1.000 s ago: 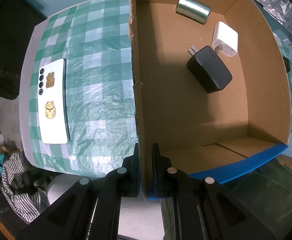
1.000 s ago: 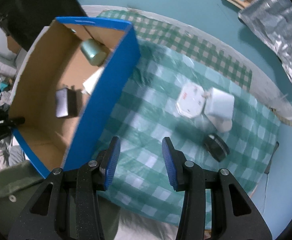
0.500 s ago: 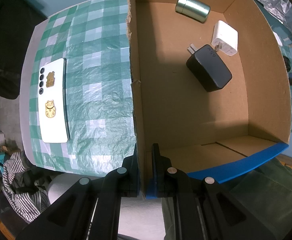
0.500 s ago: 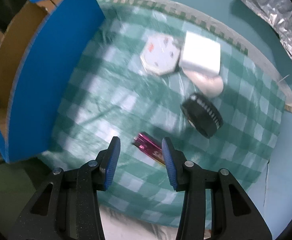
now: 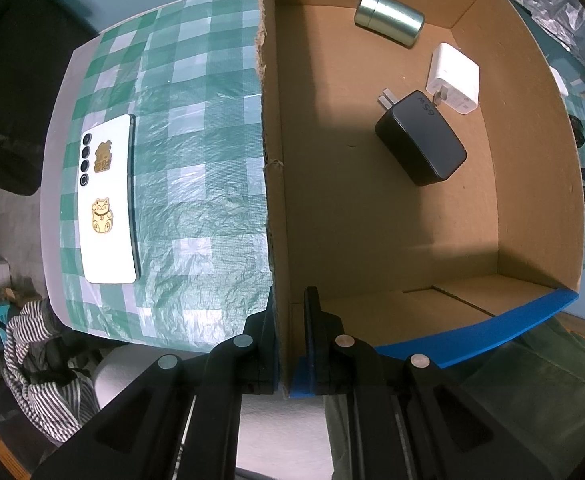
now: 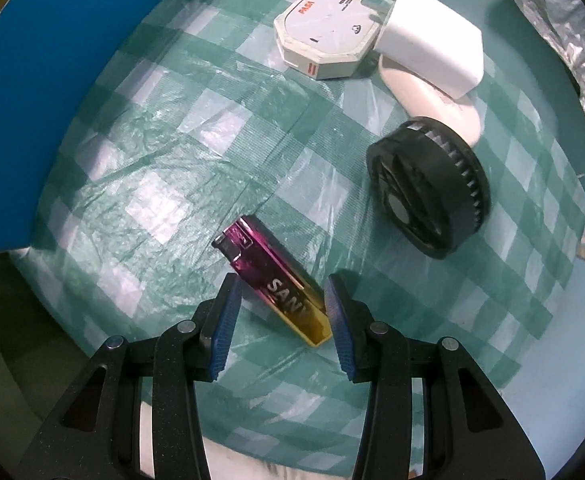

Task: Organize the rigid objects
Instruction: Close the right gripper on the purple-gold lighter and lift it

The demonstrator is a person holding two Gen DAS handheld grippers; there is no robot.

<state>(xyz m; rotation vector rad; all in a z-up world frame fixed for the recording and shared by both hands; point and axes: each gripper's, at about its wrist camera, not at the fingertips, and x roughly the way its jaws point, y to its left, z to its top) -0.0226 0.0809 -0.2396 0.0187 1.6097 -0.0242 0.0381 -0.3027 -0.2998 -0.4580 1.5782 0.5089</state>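
Observation:
My left gripper [image 5: 290, 320] is shut on the left wall of the cardboard box [image 5: 276, 208]. Inside the box lie a black charger [image 5: 420, 138], a white charger [image 5: 454, 78] and a metal tin [image 5: 388, 18]. My right gripper [image 6: 280, 312] is open, its jaws on either side of a purple-and-gold lighter [image 6: 276, 284] that lies flat on the checked cloth. The fingertips [image 6: 228, 300] stand apart from the lighter.
A white phone [image 5: 106, 200] lies on the cloth left of the box. Beyond the lighter are a black round fan [image 6: 428, 188], a white octagonal case [image 6: 326, 32], a white adapter [image 6: 432, 36] and a white oval object [image 6: 432, 100]. The box's blue outer wall [image 6: 40, 92] stands at left.
My right gripper has swung away from the box and moved down over the lighter, which now sits between its open jaws. The left gripper still holds the box wall.

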